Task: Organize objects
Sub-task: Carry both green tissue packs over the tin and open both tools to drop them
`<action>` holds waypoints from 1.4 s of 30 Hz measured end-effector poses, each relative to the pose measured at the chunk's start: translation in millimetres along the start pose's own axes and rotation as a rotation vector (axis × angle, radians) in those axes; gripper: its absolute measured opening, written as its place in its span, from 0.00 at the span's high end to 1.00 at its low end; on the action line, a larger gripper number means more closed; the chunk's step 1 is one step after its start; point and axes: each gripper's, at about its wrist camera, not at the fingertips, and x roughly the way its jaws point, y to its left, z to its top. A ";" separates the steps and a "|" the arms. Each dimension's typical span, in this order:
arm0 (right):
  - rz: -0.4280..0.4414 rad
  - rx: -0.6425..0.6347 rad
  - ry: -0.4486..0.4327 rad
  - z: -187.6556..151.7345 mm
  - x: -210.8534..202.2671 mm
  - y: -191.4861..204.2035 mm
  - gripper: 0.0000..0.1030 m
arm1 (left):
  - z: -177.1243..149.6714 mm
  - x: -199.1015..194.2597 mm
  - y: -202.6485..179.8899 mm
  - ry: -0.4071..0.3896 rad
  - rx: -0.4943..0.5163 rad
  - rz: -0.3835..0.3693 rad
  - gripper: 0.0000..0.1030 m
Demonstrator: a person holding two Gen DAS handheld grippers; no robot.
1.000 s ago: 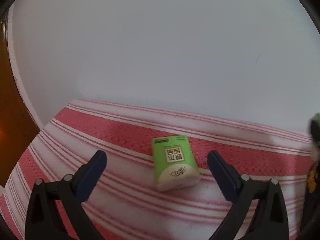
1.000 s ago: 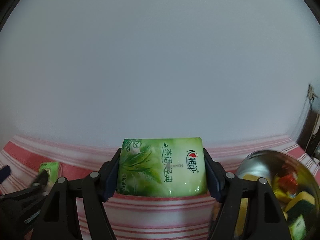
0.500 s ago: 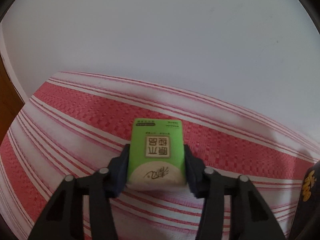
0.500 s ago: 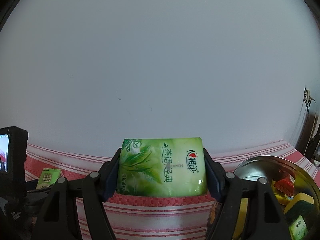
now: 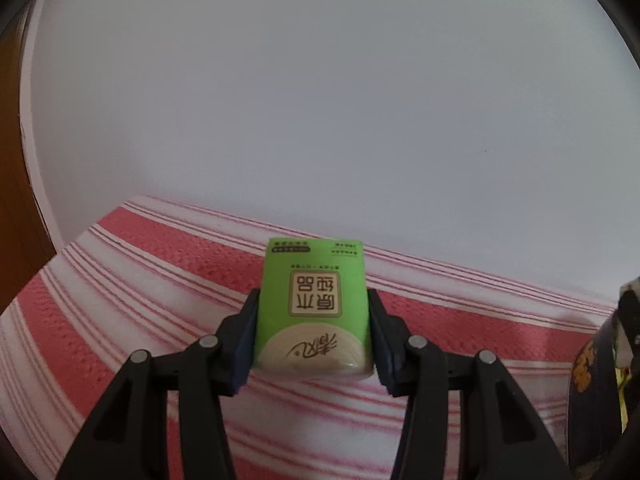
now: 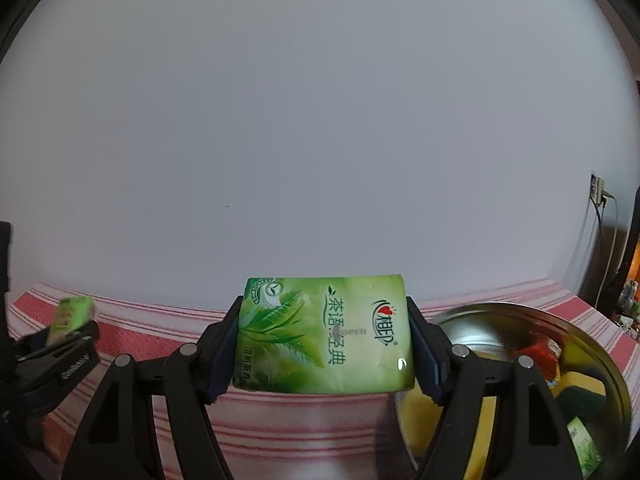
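Behind, a white wall (image 5: 320, 100); both grippers (left (image 5: 312, 344), right (image 6: 324, 350)) clamp tissue packs over striped cloth (image 5: 140, 280).

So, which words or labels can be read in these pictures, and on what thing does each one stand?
"原木纯品": upside down on the small green tissue pack in the left gripper.
"茶语经典": on the large green tissue pack in the right gripper.
"OPEN": same large pack, at the middle.
"心相印": same pack, red heart logo.
"清新茶香": same pack, lower left, small, uncertain.
Fine print on the small pack's top edge: too small to read.
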 end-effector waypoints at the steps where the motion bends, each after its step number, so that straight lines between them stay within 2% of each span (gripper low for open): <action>1: -0.003 -0.001 -0.001 -1.1 -5.2 -3.6 0.28 | -3.1 -5.8 -1.5 -0.008 0.002 -0.003 0.53; 7: -0.019 0.000 -0.018 -11.1 -33.4 -17.9 0.28 | -19.6 -40.5 -13.3 -0.029 0.016 -0.038 0.53; 23: -0.021 0.001 -0.027 -16.4 -52.2 -44.1 0.28 | -55.0 -102.2 -42.8 -0.106 0.063 -0.057 0.53; 24: -0.022 -0.001 -0.029 -18.5 -44.5 -53.2 0.28 | -56.3 -104.8 -43.4 -0.113 0.066 -0.054 0.53; 30: -0.045 -0.014 -0.069 -17.7 -51.3 -69.1 0.28 | -64.5 -117.9 -48.6 -0.127 0.078 -0.064 0.53; 33: -0.062 -0.014 -0.092 -16.5 -55.6 -78.2 0.28 | -68.2 -127.0 -52.5 -0.146 0.087 -0.084 0.53; 34: -0.067 -0.012 -0.096 -13.0 -70.5 -68.7 0.28 | -69.0 -131.0 -55.7 -0.153 0.093 -0.092 0.53; 40: -0.101 0.019 -0.106 -15.1 -62.4 -112.8 0.28 | -77.7 -161.5 -83.4 -0.193 0.101 -0.170 0.53; 42: -0.115 0.021 -0.116 -6.0 -88.1 -95.7 0.28 | -79.5 -169.2 -90.4 -0.211 0.108 -0.199 0.53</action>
